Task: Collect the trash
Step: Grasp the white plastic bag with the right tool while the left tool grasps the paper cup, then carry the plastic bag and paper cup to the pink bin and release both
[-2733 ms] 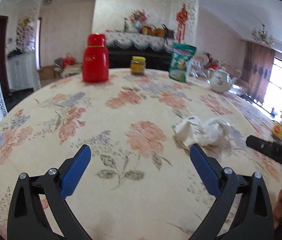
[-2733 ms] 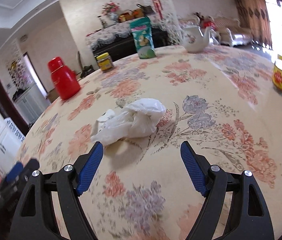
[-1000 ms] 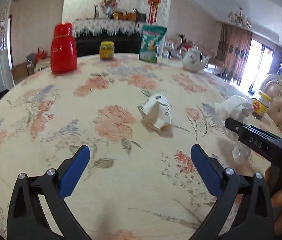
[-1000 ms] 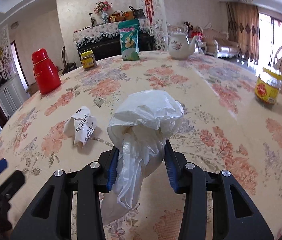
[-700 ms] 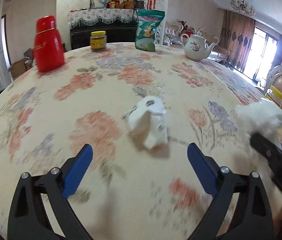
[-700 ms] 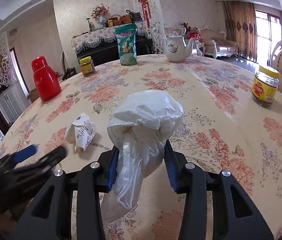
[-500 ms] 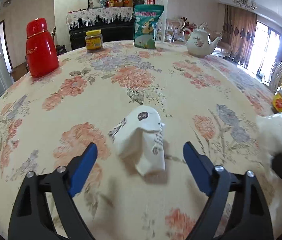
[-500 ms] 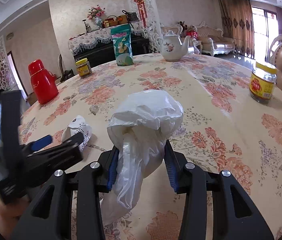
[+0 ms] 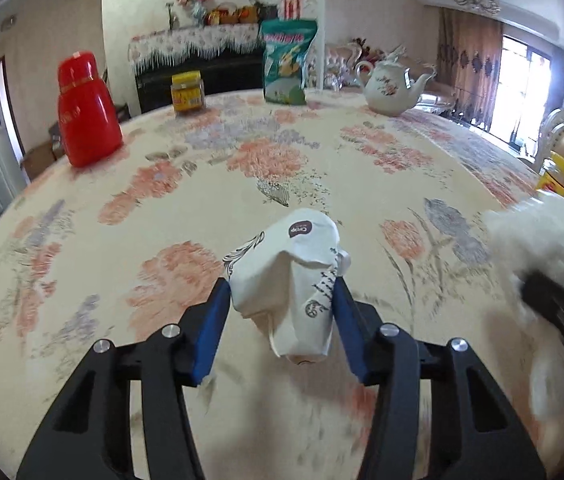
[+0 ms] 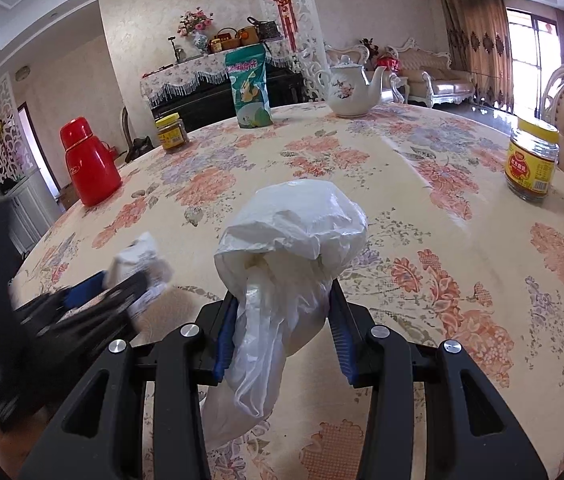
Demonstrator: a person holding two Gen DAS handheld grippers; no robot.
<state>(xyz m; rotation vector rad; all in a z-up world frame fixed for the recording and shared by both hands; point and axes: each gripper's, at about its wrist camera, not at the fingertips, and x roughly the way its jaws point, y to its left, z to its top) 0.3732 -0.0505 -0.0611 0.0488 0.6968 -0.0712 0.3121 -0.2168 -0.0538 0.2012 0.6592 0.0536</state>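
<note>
Left wrist view: my left hand-held gripper (image 9: 280, 304) pinches the crumpled paper cup (image 9: 296, 276) at 12 o'clock, low over the tabletop (image 9: 162, 216). My right hand-held gripper (image 10: 282, 316) pinches the plastic bag (image 10: 290, 256). I judge both grips secure; lift straight, avoid squeezing harder, then carry both toward a bin.

Motion-blurred right tongs (image 9: 554, 308) and yellow-lidded jar (image 9: 561, 174) at frame edge.

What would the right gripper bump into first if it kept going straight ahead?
Beyond the white plastic bag pinched in the right gripper jaws, the flowered tablecloth looks free. Probably the green snack pouch at the far edge comes first, though depth is hard to judge.
</note>
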